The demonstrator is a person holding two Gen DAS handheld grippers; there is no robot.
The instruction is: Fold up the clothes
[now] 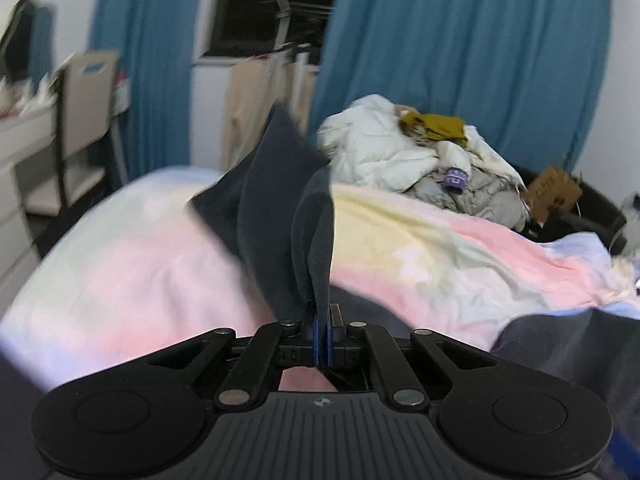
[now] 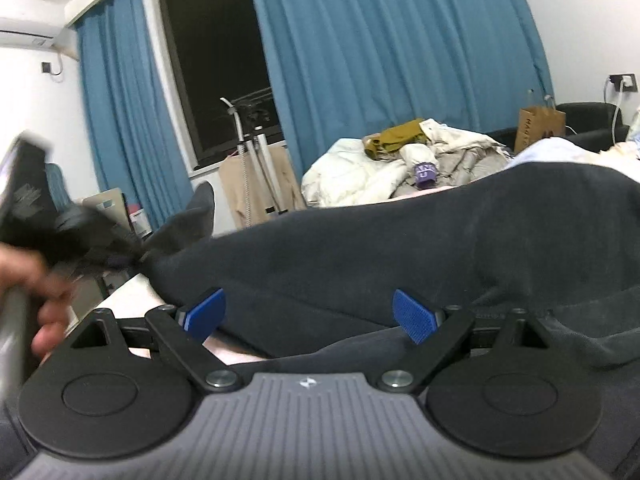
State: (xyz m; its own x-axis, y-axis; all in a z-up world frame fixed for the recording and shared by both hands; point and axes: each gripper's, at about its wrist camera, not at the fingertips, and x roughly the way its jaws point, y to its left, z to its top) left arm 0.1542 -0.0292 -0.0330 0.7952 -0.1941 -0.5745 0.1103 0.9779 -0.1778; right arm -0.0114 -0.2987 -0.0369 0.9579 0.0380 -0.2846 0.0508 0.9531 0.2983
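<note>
A dark navy garment lies across the bed on a pastel pink, yellow and blue cover. My left gripper is shut on a ribbed edge of this garment, which stands up in folds in front of the camera. In the right wrist view the left gripper shows blurred at the far left, with a hand on its handle and the dark cloth trailing from it. My right gripper stands open just above the garment, its blue pads wide apart with nothing pressed between them.
A heap of white and cream clothes with a mustard piece sits at the far side of the bed. Blue curtains and a dark window stand behind. A chair and desk are at the left, a brown paper bag at the right.
</note>
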